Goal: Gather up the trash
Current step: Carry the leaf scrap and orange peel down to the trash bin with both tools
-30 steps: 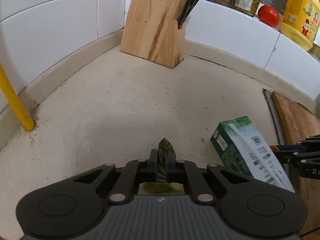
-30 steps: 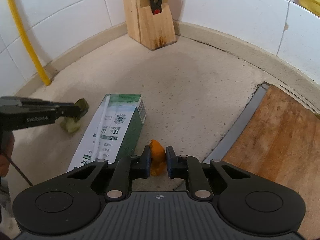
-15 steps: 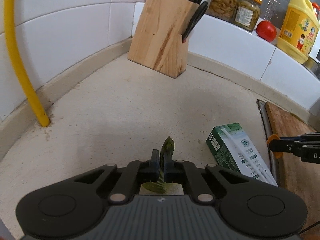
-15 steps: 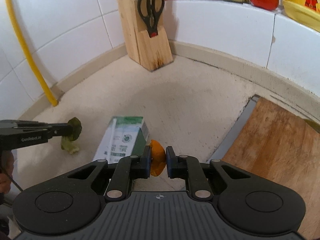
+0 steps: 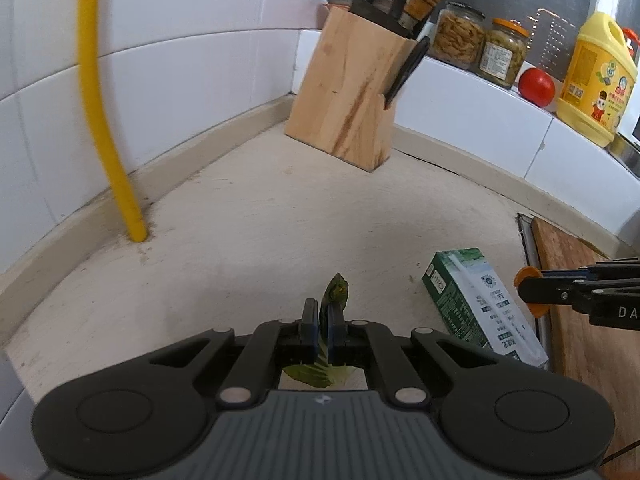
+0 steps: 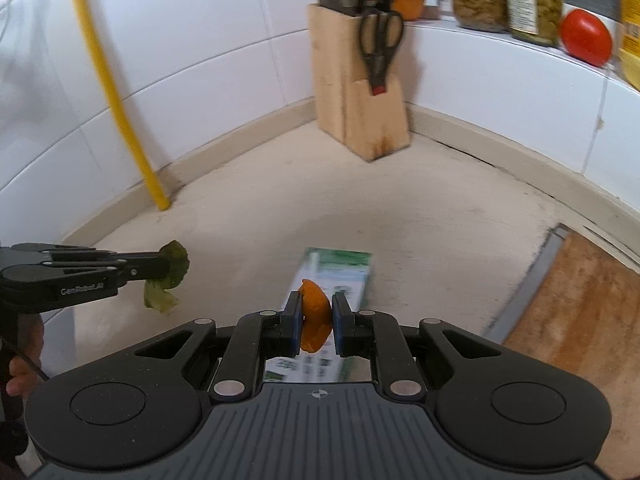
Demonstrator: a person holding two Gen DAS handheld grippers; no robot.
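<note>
Left of the carton (image 6: 334,280), the left gripper (image 5: 320,320) holds its jaws clamped on a green leaf (image 5: 335,294), clear of the counter (image 5: 260,240). Above the carton's near end, the right gripper (image 6: 315,316) has its jaws clamped on an orange peel (image 6: 314,316).

Pale stone counter, corner of the kitchen, below my tools.

I'm looking down on the speckled counter (image 5: 248,240), which runs into a tiled corner. A wooden knife block (image 5: 348,92) stands upright at the back, near the corner. A green-and-white carton (image 5: 476,304) lies flat on its side nearer me. To its right a wooden cutting board (image 6: 580,304) lies flat, with a metal strip along its left edge. A yellow pipe (image 5: 100,100) meets the counter by the left wall.
</note>
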